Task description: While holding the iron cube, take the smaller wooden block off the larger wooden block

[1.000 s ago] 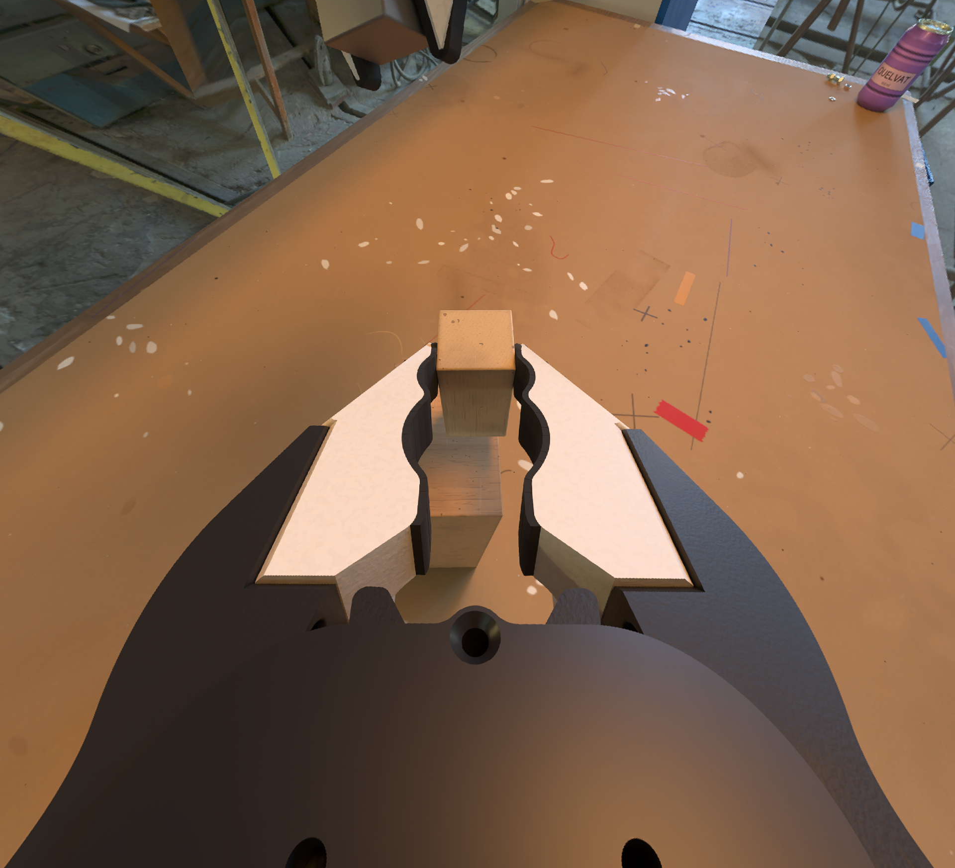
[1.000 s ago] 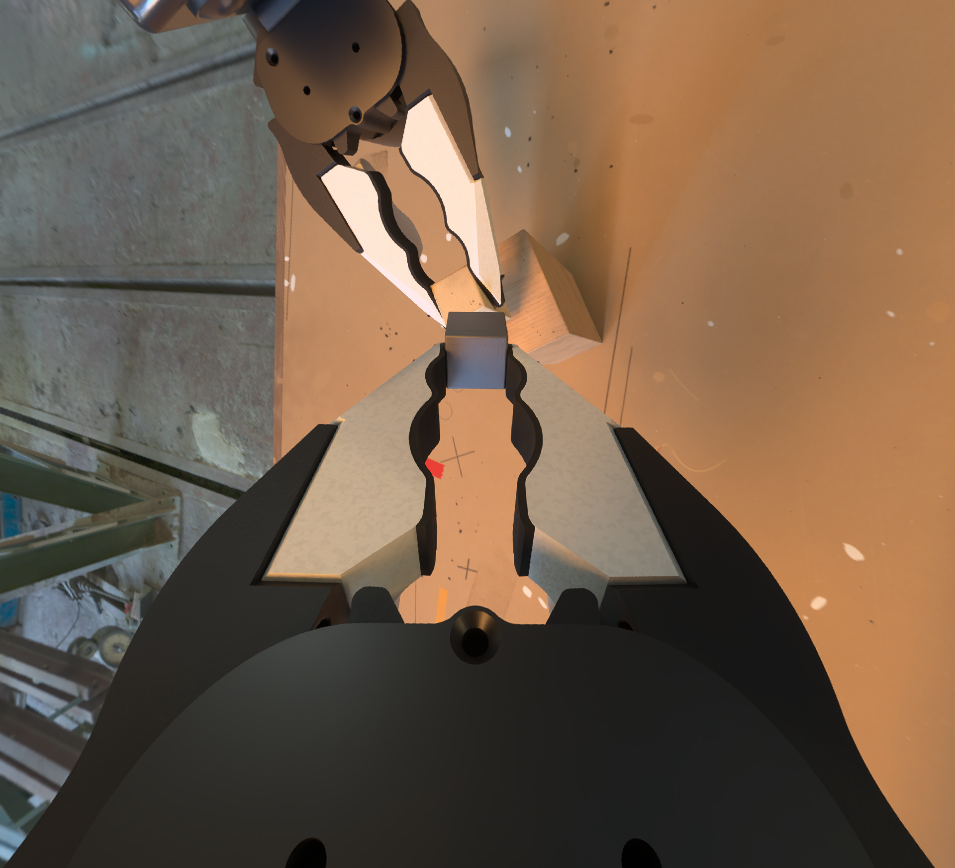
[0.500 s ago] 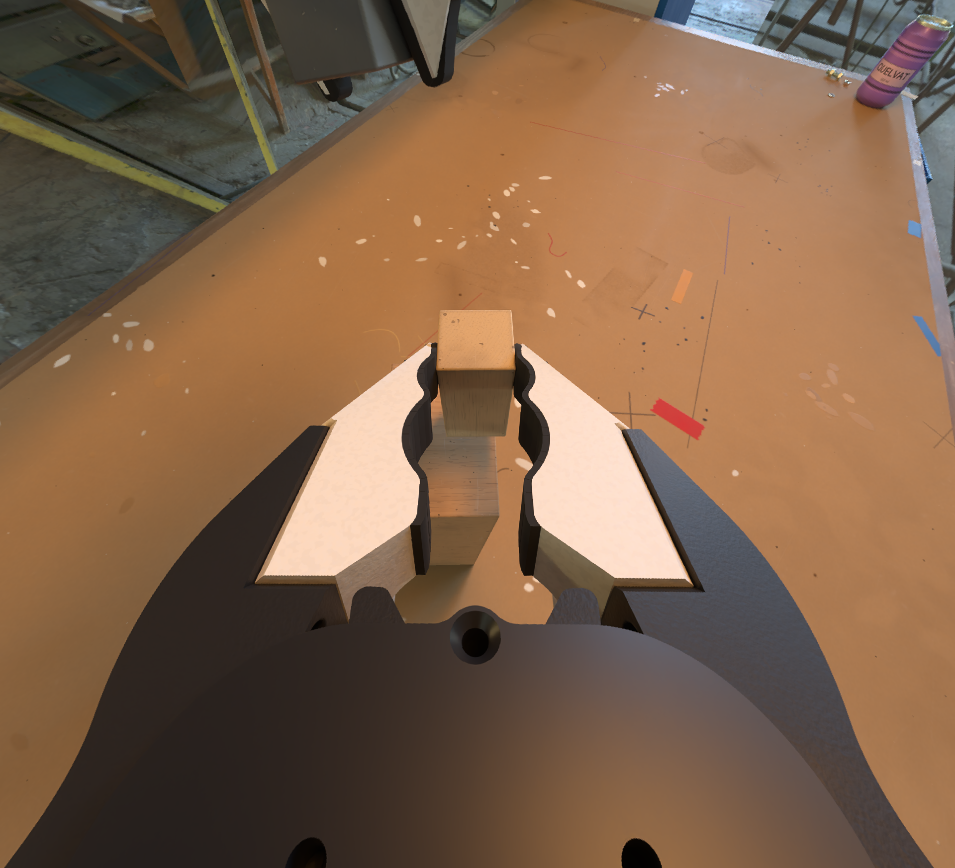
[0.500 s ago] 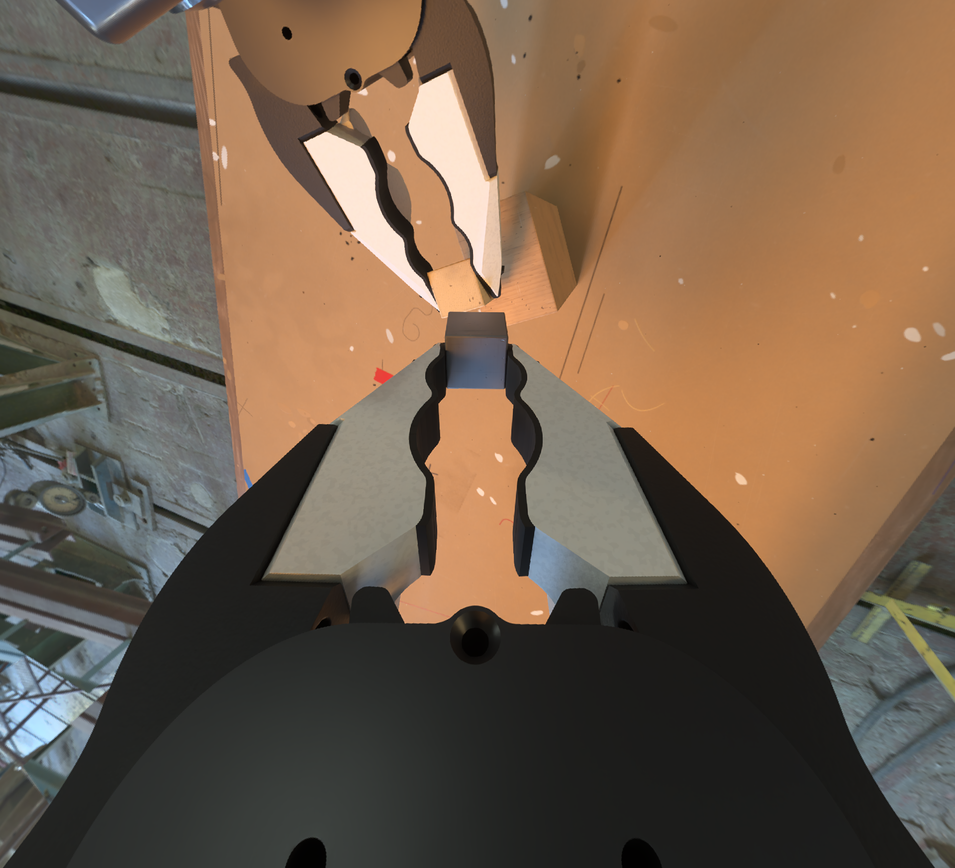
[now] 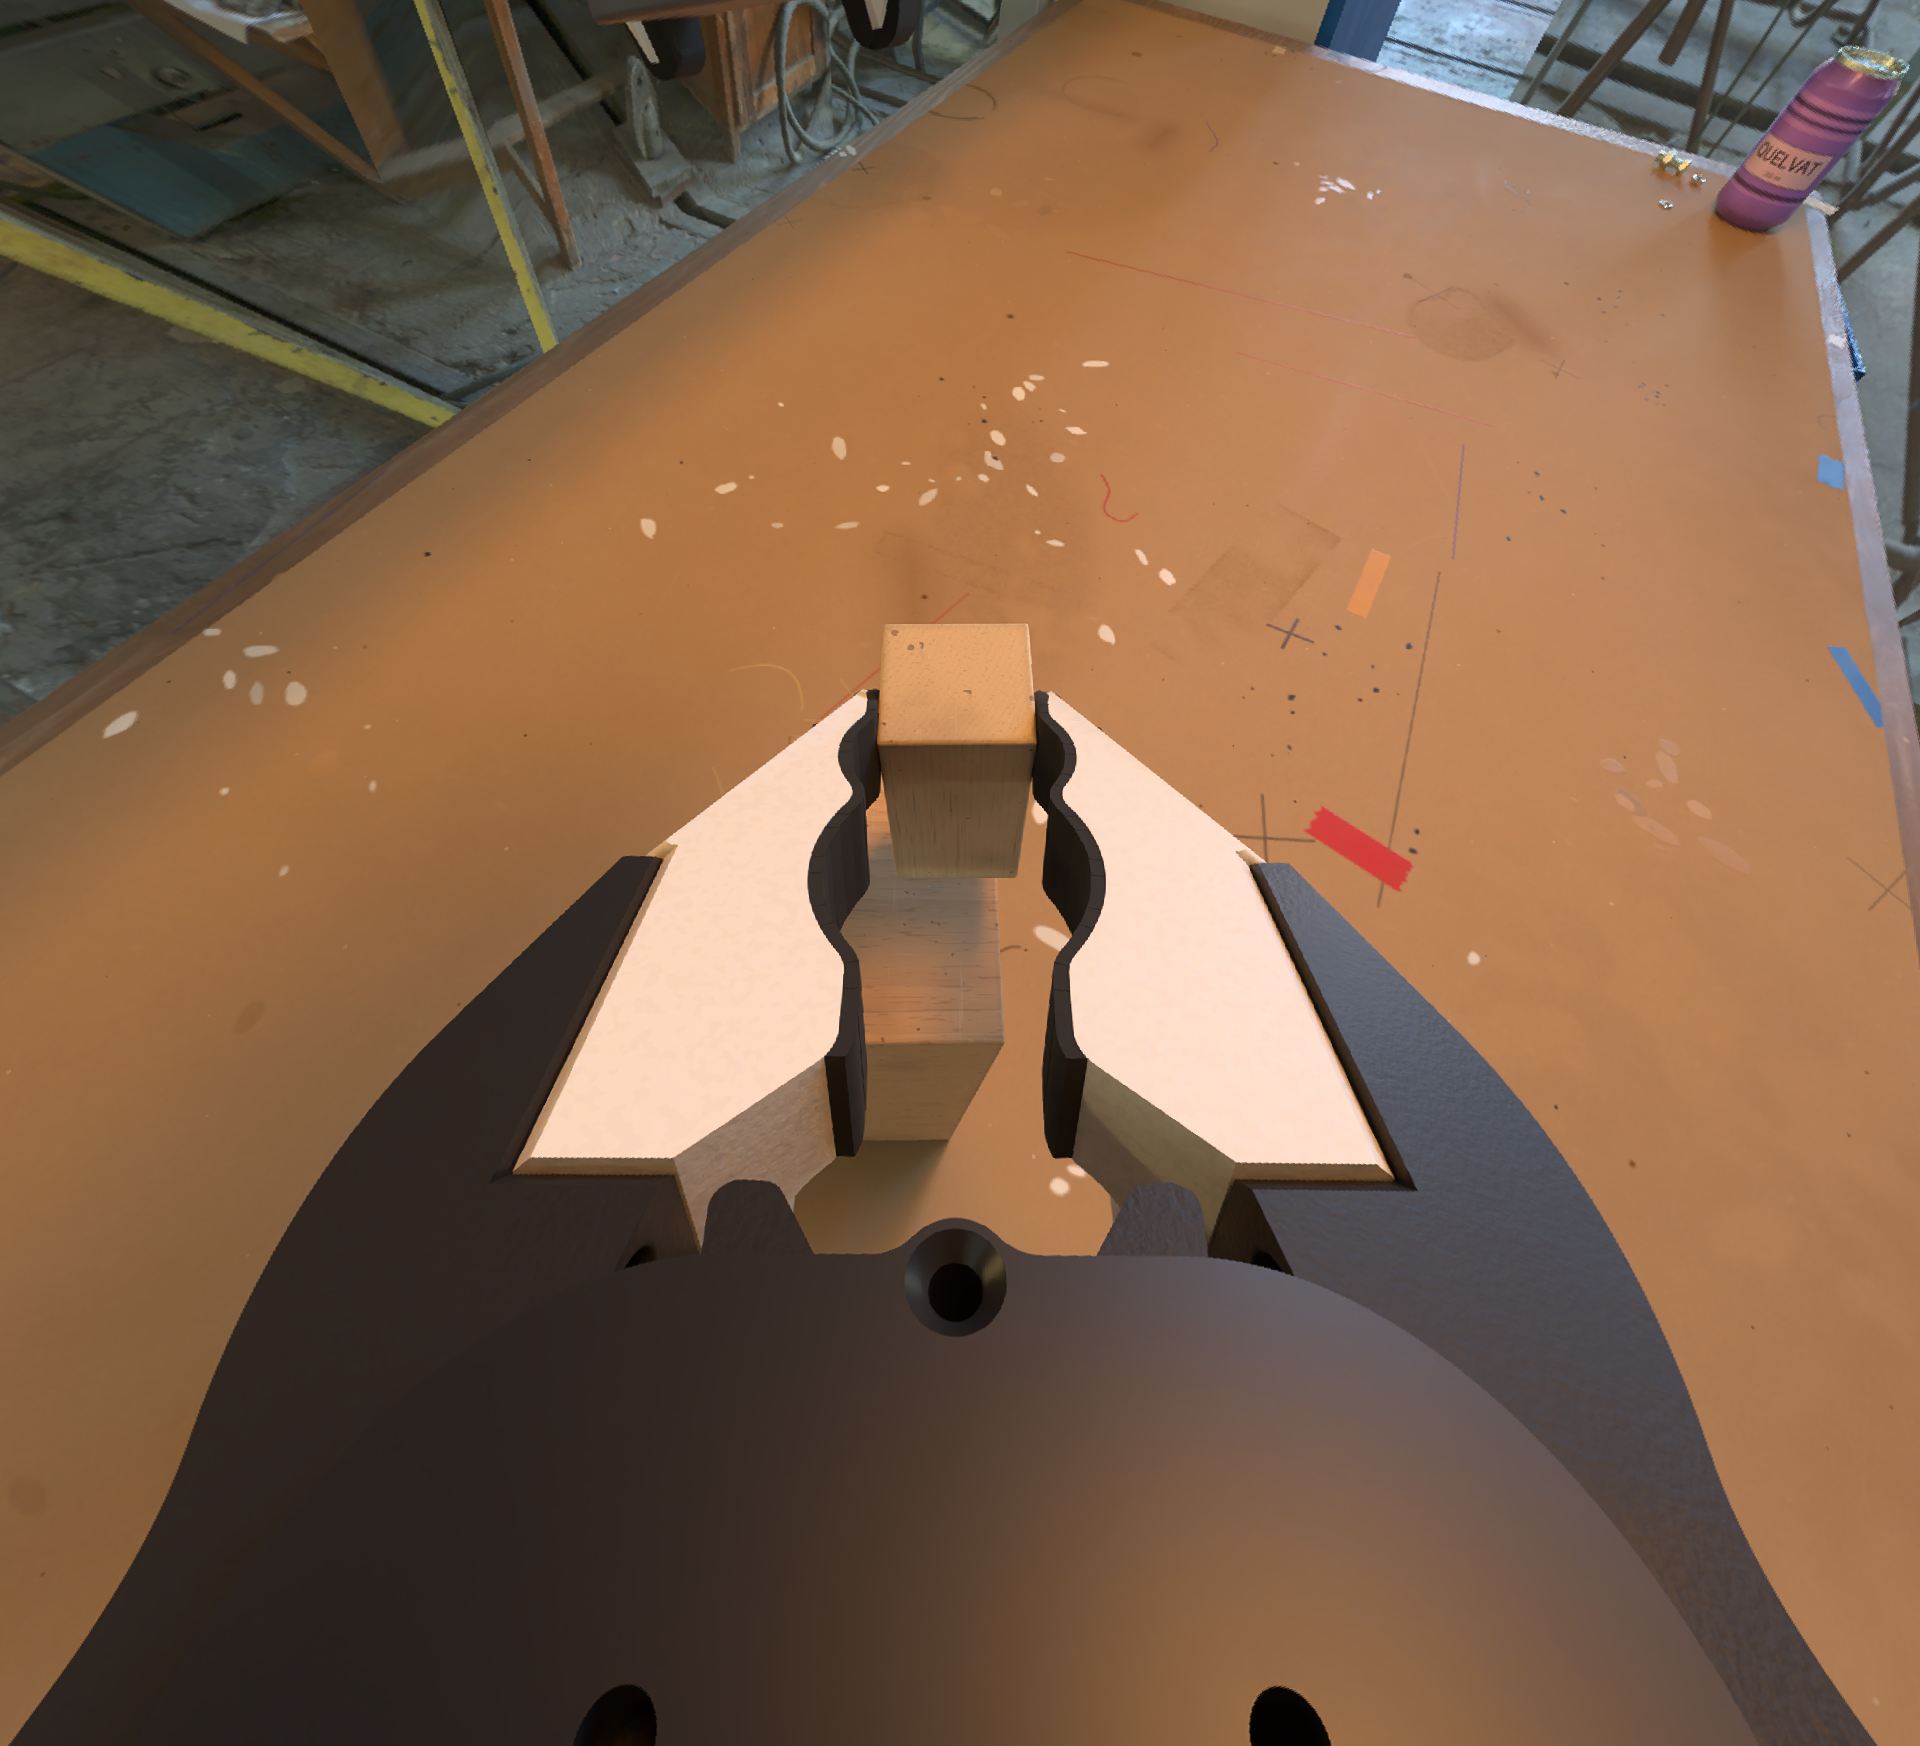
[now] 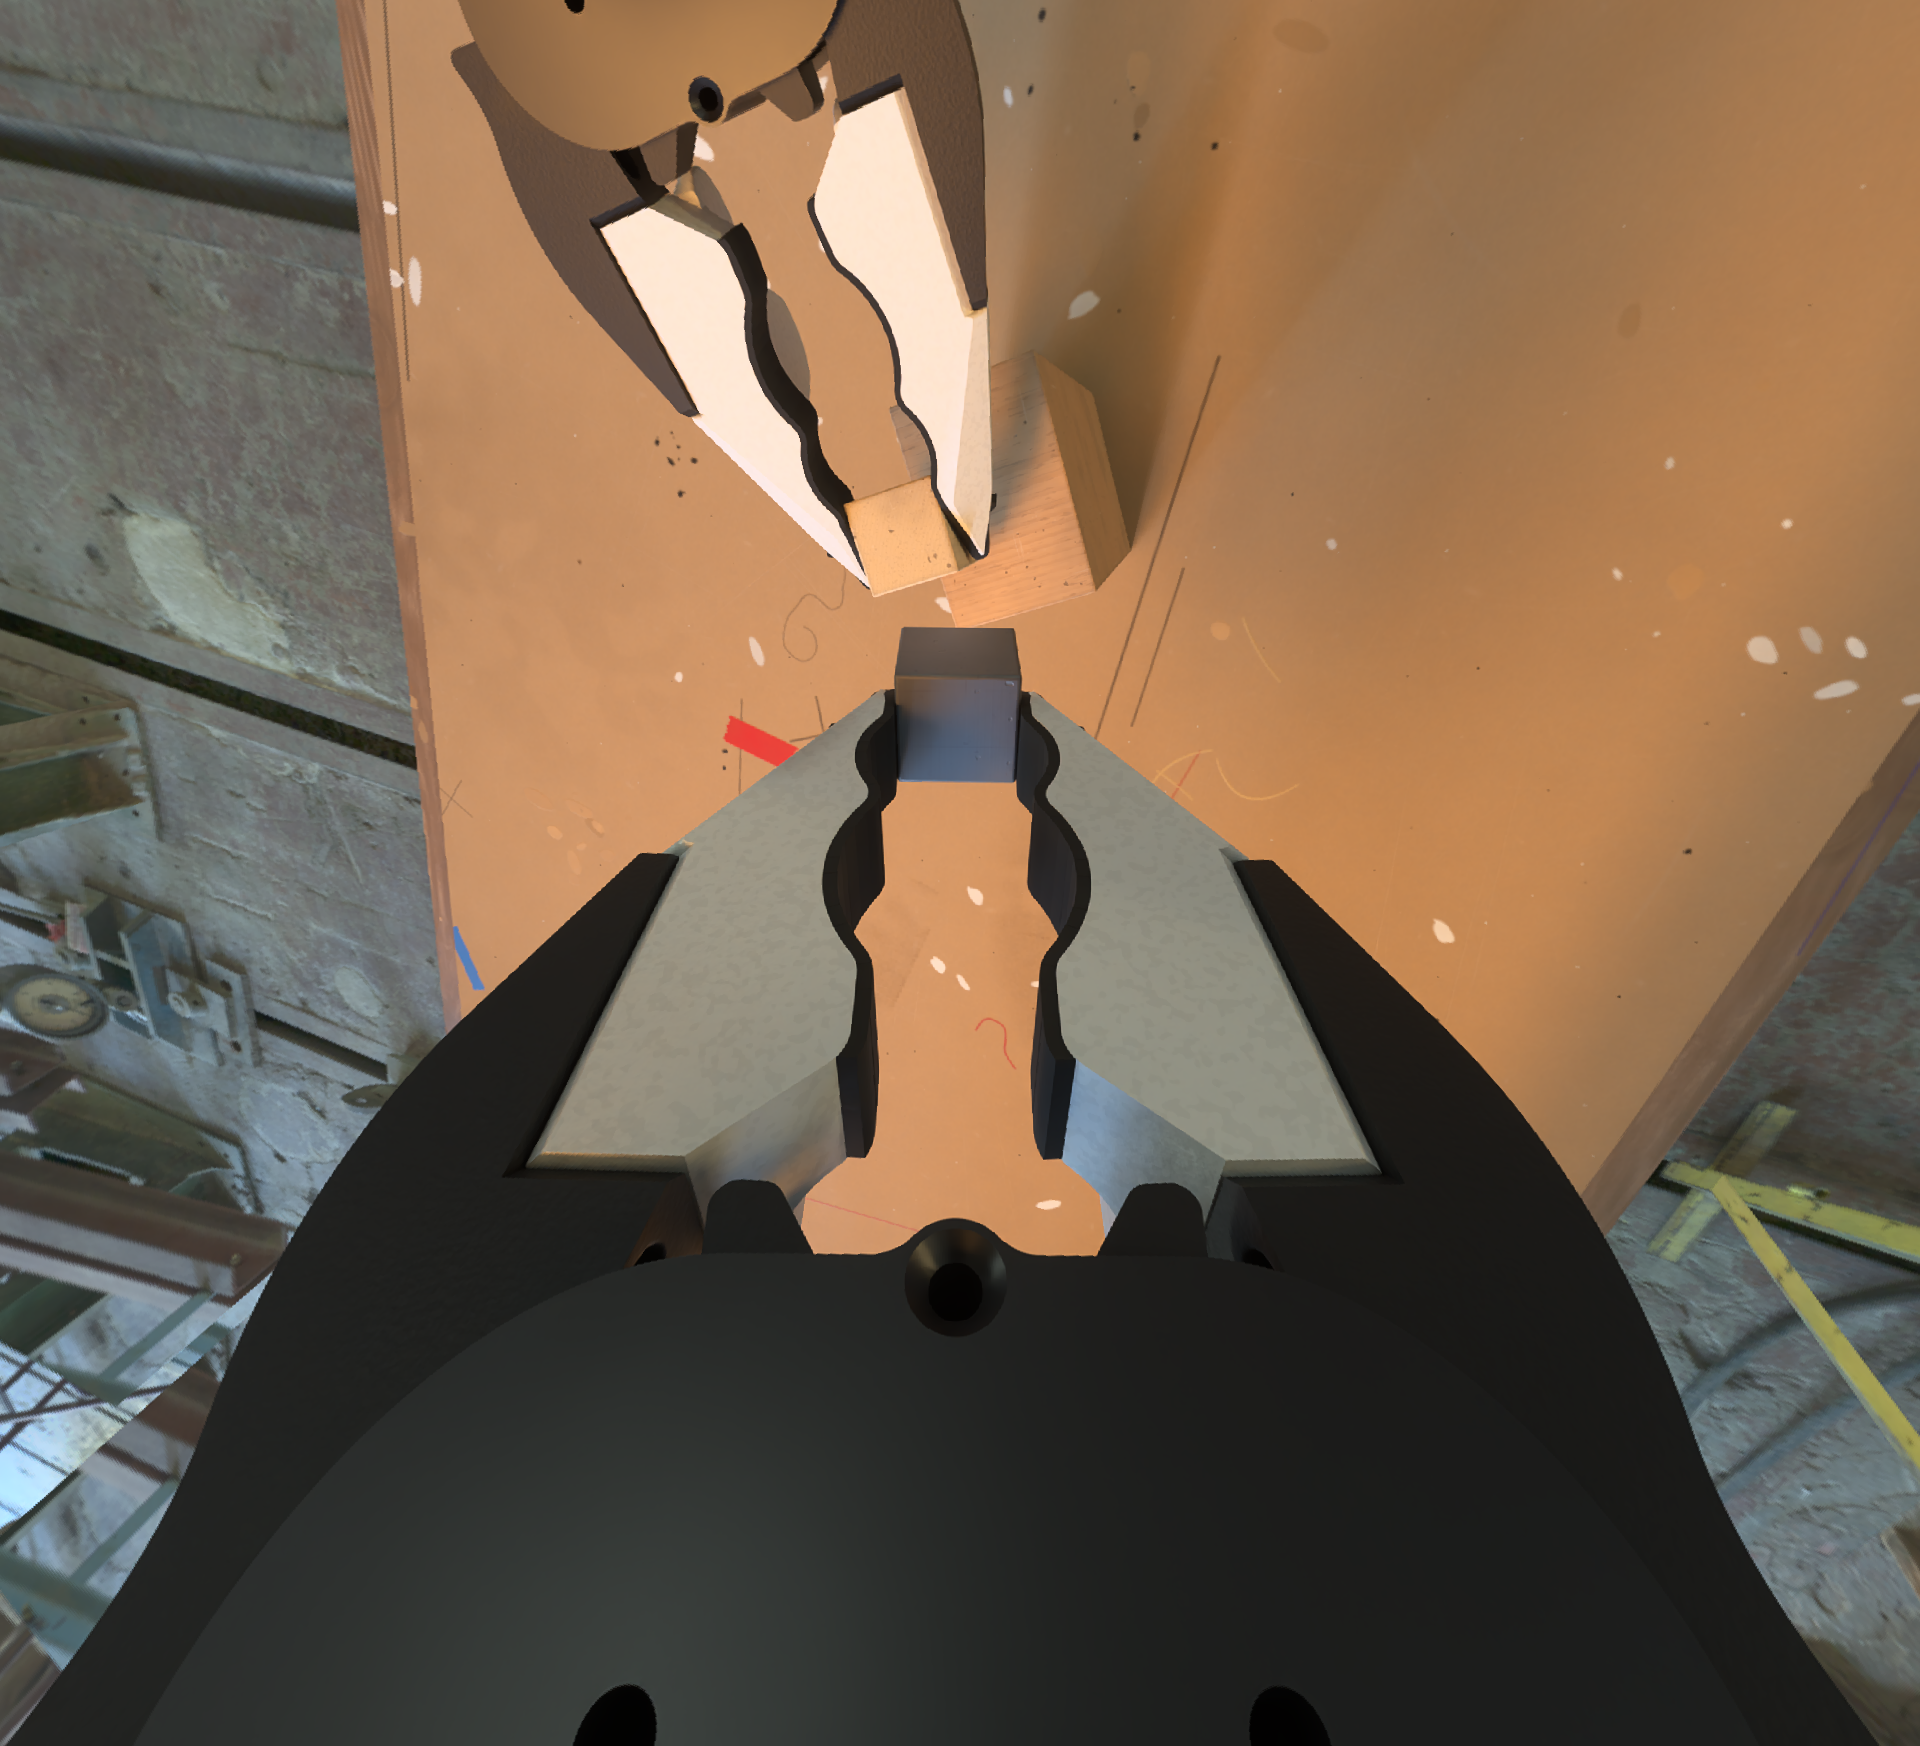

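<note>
1. Left wrist view: left gripper is clamped on the small block, apparently just clear of the big block on the table; lift straight, then aside.
2. Right gripper, clamped on the iron cube nearby, should stay steady and apart.

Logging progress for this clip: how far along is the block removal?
Done: right gripper holds the grey iron cube. In hand: left gripper clamps the smaller pale wooden block, apparently lifted off the larger wooden block. Left: carrying it clear.
</note>
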Tool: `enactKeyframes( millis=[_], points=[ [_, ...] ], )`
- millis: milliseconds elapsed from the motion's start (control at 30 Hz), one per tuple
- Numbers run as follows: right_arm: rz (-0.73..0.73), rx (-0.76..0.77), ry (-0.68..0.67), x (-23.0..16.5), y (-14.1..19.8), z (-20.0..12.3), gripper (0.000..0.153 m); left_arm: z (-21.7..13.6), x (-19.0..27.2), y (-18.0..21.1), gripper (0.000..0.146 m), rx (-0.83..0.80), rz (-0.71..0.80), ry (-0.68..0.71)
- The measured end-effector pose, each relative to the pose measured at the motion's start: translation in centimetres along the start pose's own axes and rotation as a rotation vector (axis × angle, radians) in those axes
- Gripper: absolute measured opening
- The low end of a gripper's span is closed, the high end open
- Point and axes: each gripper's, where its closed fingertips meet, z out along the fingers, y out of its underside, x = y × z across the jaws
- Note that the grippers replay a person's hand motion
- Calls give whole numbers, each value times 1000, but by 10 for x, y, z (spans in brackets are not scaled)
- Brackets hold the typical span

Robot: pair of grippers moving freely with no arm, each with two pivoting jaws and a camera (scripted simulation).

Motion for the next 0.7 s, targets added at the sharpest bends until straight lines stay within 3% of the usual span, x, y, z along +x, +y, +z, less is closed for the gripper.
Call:
enactKeyframes(
  millis=[700],
  points=[
    [21,18,-32,-4,2,8,22,0,4,1,28,-6,7,1]
  ],
)
